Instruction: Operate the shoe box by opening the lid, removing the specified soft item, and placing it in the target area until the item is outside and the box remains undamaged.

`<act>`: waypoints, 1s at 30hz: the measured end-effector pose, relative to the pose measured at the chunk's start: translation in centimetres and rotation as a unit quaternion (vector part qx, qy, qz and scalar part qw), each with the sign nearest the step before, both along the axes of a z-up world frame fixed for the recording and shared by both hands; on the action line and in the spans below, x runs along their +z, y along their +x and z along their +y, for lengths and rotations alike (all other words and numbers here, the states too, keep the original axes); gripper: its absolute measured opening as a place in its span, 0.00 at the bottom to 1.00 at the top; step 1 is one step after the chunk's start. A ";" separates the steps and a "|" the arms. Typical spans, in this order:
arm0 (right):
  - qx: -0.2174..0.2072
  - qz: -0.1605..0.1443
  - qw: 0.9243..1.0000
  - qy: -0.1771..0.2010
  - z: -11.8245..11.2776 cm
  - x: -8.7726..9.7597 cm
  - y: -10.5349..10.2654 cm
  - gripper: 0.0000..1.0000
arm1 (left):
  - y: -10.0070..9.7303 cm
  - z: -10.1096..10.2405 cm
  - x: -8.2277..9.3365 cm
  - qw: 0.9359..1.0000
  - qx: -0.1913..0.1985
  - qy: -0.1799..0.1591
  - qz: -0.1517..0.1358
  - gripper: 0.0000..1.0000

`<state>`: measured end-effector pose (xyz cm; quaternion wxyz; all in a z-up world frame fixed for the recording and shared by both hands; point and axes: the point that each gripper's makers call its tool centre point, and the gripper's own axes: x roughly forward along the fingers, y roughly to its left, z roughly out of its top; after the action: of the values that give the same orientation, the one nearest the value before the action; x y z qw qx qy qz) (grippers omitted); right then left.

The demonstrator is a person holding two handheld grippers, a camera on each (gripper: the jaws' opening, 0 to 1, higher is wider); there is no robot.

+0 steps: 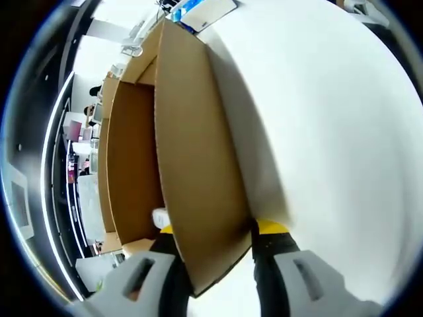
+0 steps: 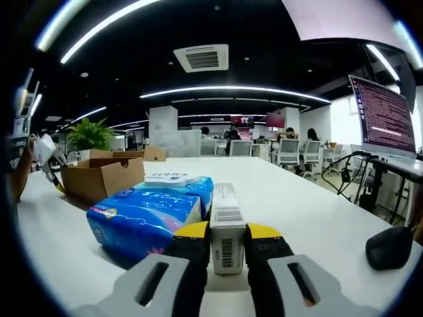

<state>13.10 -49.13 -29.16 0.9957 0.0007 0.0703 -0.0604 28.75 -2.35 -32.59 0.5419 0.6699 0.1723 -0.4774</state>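
1. In the left gripper view, the left gripper [image 1: 215,254] is seen with its jaws pinched on the edge of a brown cardboard flap [image 1: 195,165], which stands between the two yellow-tipped fingers [image 1: 272,228].
2. The flap belongs to the open shoe box [image 1: 129,165], whose brown interior is seen to the left of the flap; a small pale item [image 1: 160,216] is glimpsed low inside the box, but what it is cannot be told.
3. The white table [image 1: 330,132] is seen to the right of the flap.
4. In the right gripper view, the right gripper [image 2: 227,247] is seen with its jaws closed on a narrow white carton [image 2: 227,228] bearing a barcode, held between the fingers.
5. A blue soft pack of tissues [image 2: 149,214] lies on the table just left of the carton, with a smaller white pack [image 2: 173,177] on top of it.
6. The shoe box [image 2: 102,175] is seen farther back at the left, well apart from the tissue pack, with the other gripper [image 2: 46,155] at its edge.
7. A dark computer mouse [image 2: 390,247] rests at the right, and a monitor [image 2: 383,115] stands behind it.
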 end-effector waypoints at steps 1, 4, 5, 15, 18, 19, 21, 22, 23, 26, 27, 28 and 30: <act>0.000 0.000 1.000 0.001 0.0 0.0 0.0 0.19 | 0.0 0.0 0.0 1.000 0.000 0.000 0.000 0.33; 0.001 -0.003 1.000 0.007 -0.1 0.0 0.0 0.19 | -0.1 0.0 0.0 1.000 -0.001 0.000 0.000 0.33; 0.002 -0.003 1.000 0.006 0.0 0.0 0.0 0.19 | -0.1 0.0 0.0 1.000 -0.001 0.000 0.000 0.33; 0.001 -0.005 1.000 0.024 0.1 0.8 -1.0 0.31 | -0.1 0.0 0.0 1.000 0.000 0.000 0.001 0.33; 0.001 -0.017 1.000 0.024 0.4 2.7 -1.9 0.34 | 0.0 0.0 0.0 1.000 0.001 0.000 0.001 0.33; 0.003 -0.024 1.000 0.018 0.7 3.9 -2.2 0.34 | 0.0 0.0 0.0 1.000 0.001 0.001 0.000 0.33; 0.008 -0.032 0.999 0.001 1.3 6.0 -2.4 0.34 | 0.0 0.0 0.0 1.000 0.000 0.000 0.000 0.33; 0.012 -0.033 0.999 -0.011 1.8 6.8 -2.3 0.33 | 0.0 0.0 0.0 1.000 -0.001 0.000 -0.001 0.33; 0.025 -0.033 0.999 -0.031 2.7 7.9 -1.9 0.33 | 0.0 0.0 0.0 1.000 -0.002 0.000 -0.001 0.33; 0.064 -0.028 0.995 -0.069 5.7 10.3 -0.1 0.33 | 0.0 -0.1 0.0 1.000 -0.004 0.000 -0.001 0.33; 0.074 -0.028 0.994 -0.079 6.6 10.9 0.5 0.33 | 0.0 -0.1 0.0 1.000 -0.003 0.000 0.000 0.33; 0.089 -0.026 0.991 -0.093 7.6 11.5 1.2 0.33 | 0.0 -0.1 0.0 1.000 -0.004 0.000 0.000 0.33; 0.134 -0.022 0.983 -0.123 10.4 12.8 3.2 0.33 | 0.0 -0.1 0.0 1.000 -0.004 -0.001 0.001 0.33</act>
<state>16.31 -38.69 -16.39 0.9886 -0.1295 0.0403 0.0653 28.75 -2.42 -32.58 0.5400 0.6698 0.1696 -0.4806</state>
